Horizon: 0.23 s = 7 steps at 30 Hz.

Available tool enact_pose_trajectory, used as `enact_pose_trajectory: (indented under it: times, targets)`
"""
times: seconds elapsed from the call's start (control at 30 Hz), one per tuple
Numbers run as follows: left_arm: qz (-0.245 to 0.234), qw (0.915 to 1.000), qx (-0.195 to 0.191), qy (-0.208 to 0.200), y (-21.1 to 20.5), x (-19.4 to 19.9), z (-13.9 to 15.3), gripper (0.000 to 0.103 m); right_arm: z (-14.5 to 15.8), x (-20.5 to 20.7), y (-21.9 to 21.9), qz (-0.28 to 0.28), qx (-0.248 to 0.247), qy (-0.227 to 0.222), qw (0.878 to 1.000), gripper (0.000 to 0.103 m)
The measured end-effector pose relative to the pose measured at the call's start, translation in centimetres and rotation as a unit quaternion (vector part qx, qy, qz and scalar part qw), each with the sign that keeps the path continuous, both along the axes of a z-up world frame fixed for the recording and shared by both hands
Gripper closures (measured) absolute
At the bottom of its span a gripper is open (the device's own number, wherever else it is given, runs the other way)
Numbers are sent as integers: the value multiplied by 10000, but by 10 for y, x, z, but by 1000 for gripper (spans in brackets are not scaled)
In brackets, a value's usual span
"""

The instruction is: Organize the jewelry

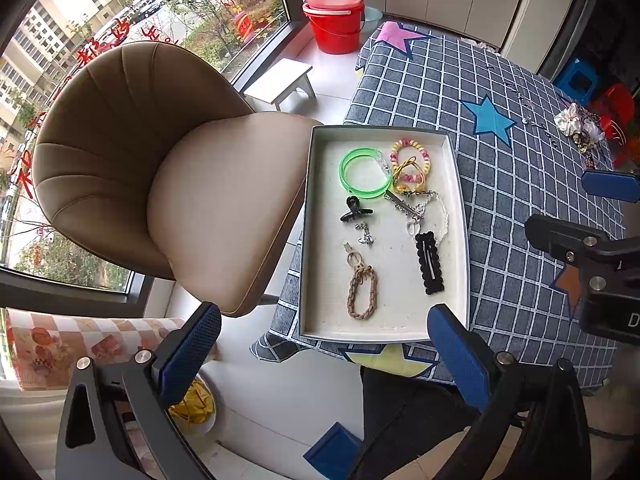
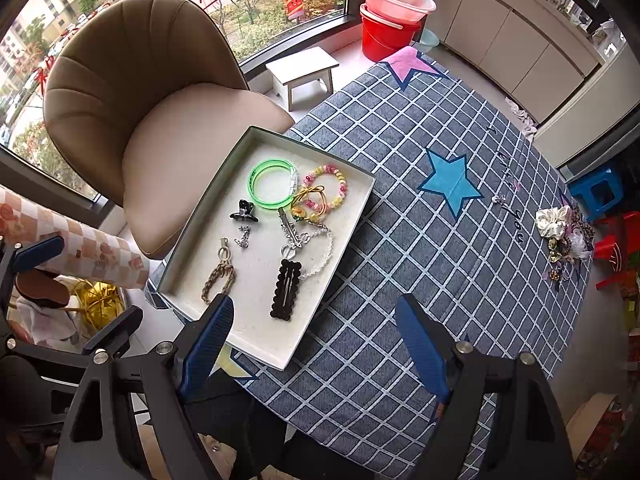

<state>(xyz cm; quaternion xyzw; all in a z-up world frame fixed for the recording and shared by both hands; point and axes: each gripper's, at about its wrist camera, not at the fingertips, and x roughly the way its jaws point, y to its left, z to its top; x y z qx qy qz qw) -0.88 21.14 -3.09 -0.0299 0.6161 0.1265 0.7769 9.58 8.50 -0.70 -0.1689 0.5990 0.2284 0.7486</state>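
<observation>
A white tray (image 1: 316, 240) (image 2: 256, 344) lies at the table's near-left corner, overhanging the edge. In it are green bangles (image 1: 362, 174) (image 2: 272, 185), a beaded bracelet (image 1: 412, 156) (image 2: 326, 190), a black claw clip (image 1: 354, 209) (image 2: 244, 211), a black snap clip (image 1: 430, 262) (image 2: 285, 290), a braided cord bracelet (image 1: 362, 290) (image 2: 218, 276) and a clear bead chain (image 1: 440, 216) (image 2: 324, 252). My left gripper (image 1: 324, 354) hangs open above the tray's near edge. The right gripper (image 2: 316, 344) is open too, above the tray's near-right corner. Neither holds anything.
A pile of scrunchies and loose jewelry (image 1: 580, 124) (image 2: 564, 236) lies at the far right of the checked tablecloth (image 2: 420, 240). A tan chair (image 1: 160, 176) (image 2: 152, 120) stands left of the table. A white stool (image 2: 302, 74) and red buckets (image 2: 390, 28) sit by the window.
</observation>
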Motion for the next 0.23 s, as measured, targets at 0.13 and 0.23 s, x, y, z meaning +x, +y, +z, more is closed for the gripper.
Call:
enact_pose_trajectory:
  times: [0.13,0.23]
  targets:
    - [-26,10000,53,-45,0,0,1,0,-1,0,0,2,-6,7,10000,18]
    - [-58,9999,76,-34,0,1,1,0,0,0,1,-12,-1,9,10000,18]
